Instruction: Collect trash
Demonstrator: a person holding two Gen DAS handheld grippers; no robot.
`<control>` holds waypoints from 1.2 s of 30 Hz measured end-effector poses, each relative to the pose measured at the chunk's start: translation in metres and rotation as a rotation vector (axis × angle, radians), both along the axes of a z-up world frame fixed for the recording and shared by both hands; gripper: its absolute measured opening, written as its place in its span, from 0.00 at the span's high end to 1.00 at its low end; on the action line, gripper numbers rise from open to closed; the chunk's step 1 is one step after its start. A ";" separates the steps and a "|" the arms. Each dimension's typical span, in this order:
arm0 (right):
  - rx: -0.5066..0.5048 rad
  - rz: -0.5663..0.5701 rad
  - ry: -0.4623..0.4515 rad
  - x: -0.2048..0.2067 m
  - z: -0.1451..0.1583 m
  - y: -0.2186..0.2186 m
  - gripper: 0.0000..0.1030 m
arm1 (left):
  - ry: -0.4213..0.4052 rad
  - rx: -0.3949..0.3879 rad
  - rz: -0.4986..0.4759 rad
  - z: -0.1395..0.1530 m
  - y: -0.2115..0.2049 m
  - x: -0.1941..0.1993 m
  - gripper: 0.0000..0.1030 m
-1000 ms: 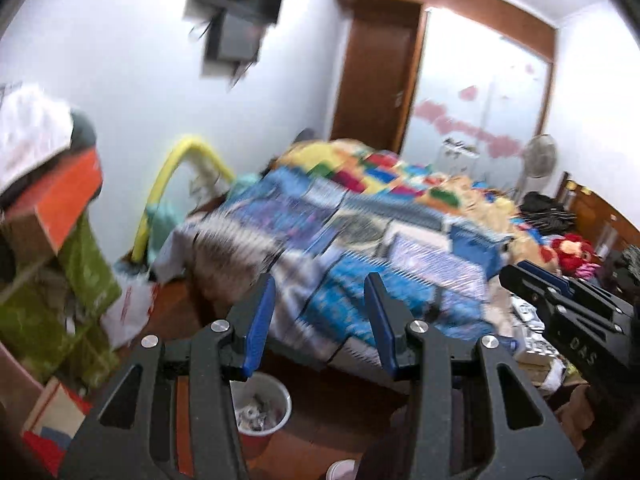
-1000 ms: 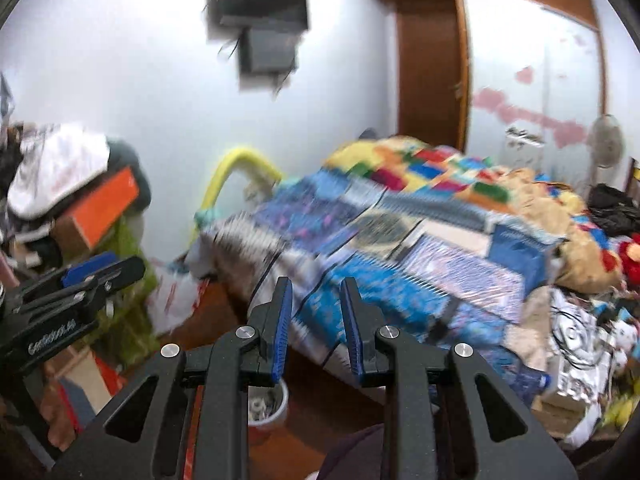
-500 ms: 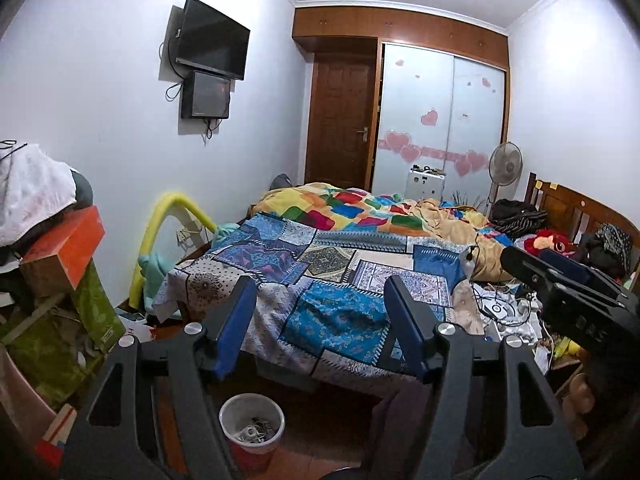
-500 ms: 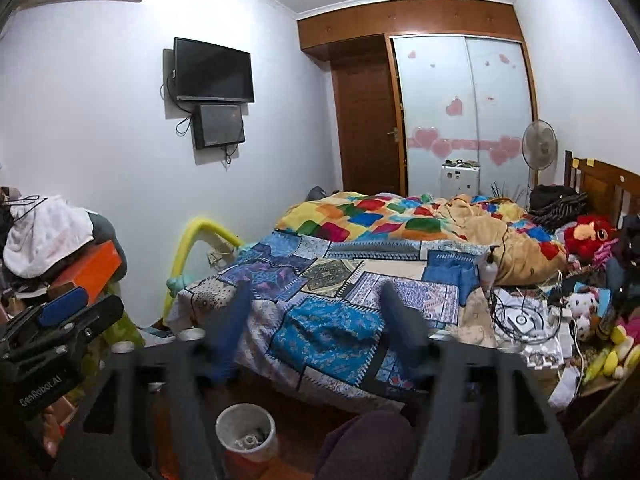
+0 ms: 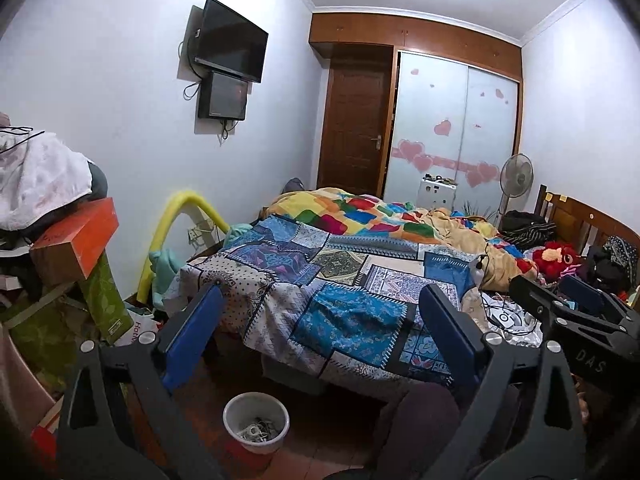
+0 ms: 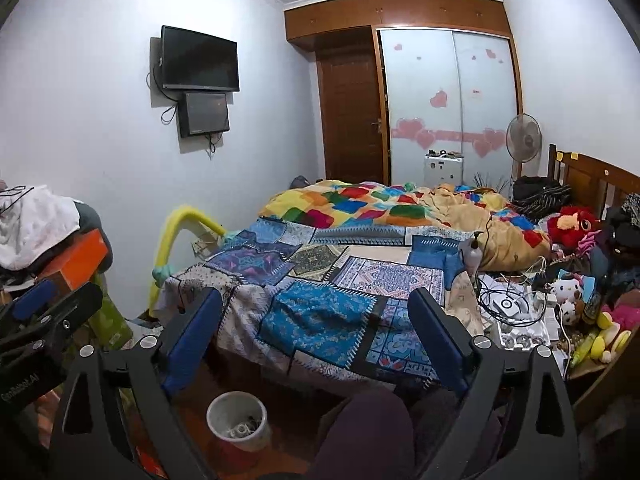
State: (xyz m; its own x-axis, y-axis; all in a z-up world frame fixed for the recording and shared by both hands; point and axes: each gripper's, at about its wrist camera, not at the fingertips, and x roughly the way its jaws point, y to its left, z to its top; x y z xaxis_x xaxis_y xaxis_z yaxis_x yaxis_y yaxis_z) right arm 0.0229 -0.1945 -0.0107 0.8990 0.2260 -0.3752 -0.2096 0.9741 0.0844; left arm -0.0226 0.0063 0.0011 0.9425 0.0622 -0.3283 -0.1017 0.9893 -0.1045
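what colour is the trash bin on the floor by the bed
White with a red base; the trash bin shows best in the left wrist view.

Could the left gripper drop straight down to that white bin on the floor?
Probably yes: the left gripper is open and empty, and the white bin stands on bare floor just below it, beside the bed, nothing between.

Home bedroom: bed under a blue patchwork quilt (image 5: pixel 340 284), wooden headboard (image 6: pixel 588 180), wall-mounted black TV (image 5: pixel 230 40), sliding frosted wardrobe doors with pink heart stickers (image 5: pixel 452 132), brown wooden door (image 5: pixel 354 136), standing fan (image 6: pixel 524 136), red plush toy (image 6: pixel 572 220).
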 end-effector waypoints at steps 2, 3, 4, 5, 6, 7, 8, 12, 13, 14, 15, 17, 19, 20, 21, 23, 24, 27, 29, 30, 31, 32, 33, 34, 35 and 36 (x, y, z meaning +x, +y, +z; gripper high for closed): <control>-0.003 0.001 -0.002 -0.002 0.001 0.000 0.10 | 0.000 0.002 0.000 0.000 0.000 0.000 0.04; -0.005 0.000 -0.002 -0.003 0.000 0.002 0.10 | 0.000 0.001 0.001 0.000 0.000 0.000 0.04; -0.007 0.000 -0.003 -0.003 0.001 0.002 0.10 | 0.000 0.001 0.000 0.000 0.000 0.000 0.04; -0.006 0.000 -0.002 -0.003 0.000 0.002 0.10 | 0.000 0.001 0.000 0.000 0.000 0.000 0.04; -0.007 0.001 -0.002 -0.003 0.001 0.001 0.10 | 0.000 0.002 0.000 0.000 0.000 0.000 0.04; -0.006 0.002 -0.001 -0.003 0.000 0.002 0.10 | 0.000 0.002 0.001 0.000 0.000 0.000 0.04; -0.006 0.000 -0.002 -0.003 0.001 0.003 0.10 | -0.001 0.002 0.001 0.000 0.000 0.000 0.04; -0.007 0.000 -0.007 -0.003 0.002 0.003 0.10 | 0.000 0.007 0.003 0.000 -0.002 -0.001 0.04; -0.007 0.001 -0.009 -0.004 0.003 0.003 0.10 | 0.000 0.006 0.003 0.000 -0.002 -0.001 0.04; -0.008 0.002 -0.010 -0.004 0.003 0.002 0.10 | 0.000 0.007 0.004 0.000 -0.001 -0.001 0.04; -0.007 0.001 -0.012 -0.004 0.005 0.001 0.10 | 0.000 0.009 0.007 0.000 -0.002 -0.001 0.04; -0.008 0.005 -0.012 -0.004 0.005 0.001 0.10 | 0.001 0.016 0.007 0.001 -0.001 -0.002 0.04; -0.008 0.004 -0.012 -0.005 0.005 0.001 0.10 | -0.001 0.018 0.001 0.002 0.001 -0.003 0.04; -0.008 0.005 -0.012 -0.005 0.006 0.001 0.10 | -0.002 0.020 0.000 0.002 0.001 -0.004 0.04; -0.009 0.006 -0.012 -0.005 0.006 0.000 0.10 | -0.002 0.023 0.000 0.002 0.002 -0.004 0.04; -0.010 0.008 -0.014 -0.004 0.005 0.001 0.10 | -0.002 0.029 0.000 0.002 0.002 -0.004 0.04; -0.011 0.011 -0.013 -0.004 0.005 0.000 0.10 | -0.001 0.031 -0.001 0.002 0.002 -0.004 0.04; -0.017 0.018 -0.011 -0.002 0.005 0.001 0.10 | -0.003 0.029 -0.001 0.001 0.002 -0.005 0.04; -0.019 0.021 -0.010 -0.002 0.005 0.000 0.10 | -0.001 0.029 0.000 0.001 0.001 -0.005 0.04; -0.019 0.020 -0.010 -0.002 0.005 0.000 0.10 | -0.001 0.029 0.000 0.001 0.002 -0.005 0.04; -0.019 0.020 -0.010 -0.002 0.005 0.000 0.10 | -0.001 0.028 0.000 0.001 0.002 -0.005 0.04; -0.019 0.020 -0.010 -0.002 0.005 0.000 0.10 | 0.000 0.027 0.000 0.001 0.001 -0.005 0.04; -0.019 0.020 -0.010 -0.002 0.005 0.000 0.10 | -0.001 0.028 -0.001 0.001 0.000 -0.005 0.04; -0.019 0.020 -0.010 -0.002 0.005 0.000 0.10 | -0.001 0.028 -0.001 0.001 0.001 -0.005 0.04; -0.020 0.021 -0.010 -0.002 0.006 0.000 0.10 | -0.001 0.029 -0.001 0.001 0.001 -0.005 0.04; -0.020 0.022 -0.009 -0.002 0.006 0.000 0.10 | -0.001 0.029 -0.001 0.001 0.001 -0.005 0.04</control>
State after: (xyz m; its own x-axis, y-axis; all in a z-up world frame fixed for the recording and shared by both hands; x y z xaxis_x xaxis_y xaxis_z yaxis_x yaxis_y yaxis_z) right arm 0.0212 -0.1946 -0.0050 0.8974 0.2383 -0.3715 -0.2317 0.9707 0.0629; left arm -0.0272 0.0073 0.0024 0.9430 0.0704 -0.3251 -0.1002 0.9921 -0.0757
